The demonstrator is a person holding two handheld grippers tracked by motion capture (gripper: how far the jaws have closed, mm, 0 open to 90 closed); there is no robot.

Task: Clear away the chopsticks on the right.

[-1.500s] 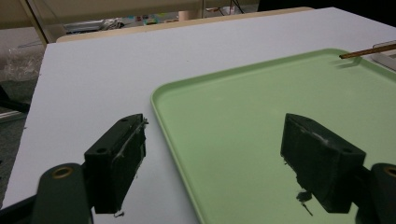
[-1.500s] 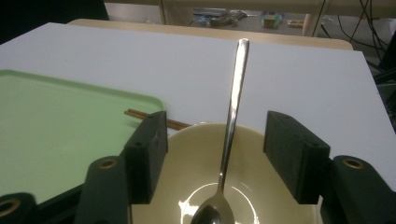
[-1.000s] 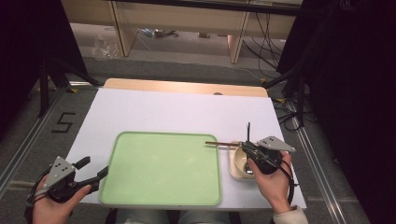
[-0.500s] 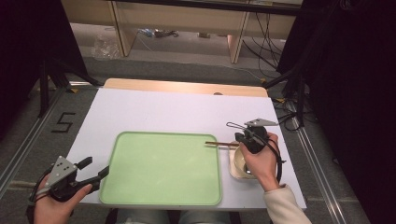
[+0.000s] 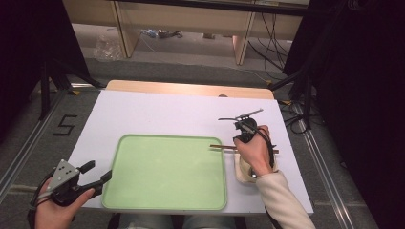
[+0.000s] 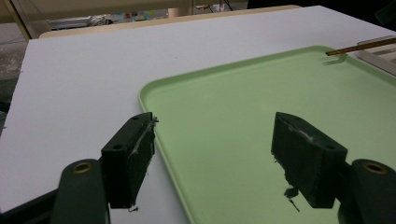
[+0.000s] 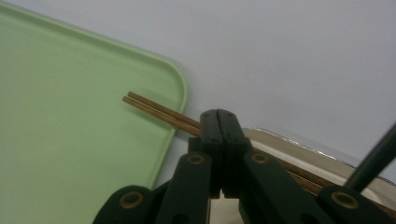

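Rightward went our right gripper, jaws pressed together, empty, above the chopsticks; our left gripper gaped (holding nothing) over the green tray.

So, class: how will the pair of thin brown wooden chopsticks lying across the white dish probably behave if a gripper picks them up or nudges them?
The pair of thin brown wooden chopsticks look slender and straight, so probably stiff and light. Being two separate sticks, they may splay or slip apart in one grip. They bridge the white dish with tips over the light green tray, so a nudge could likely roll them off.
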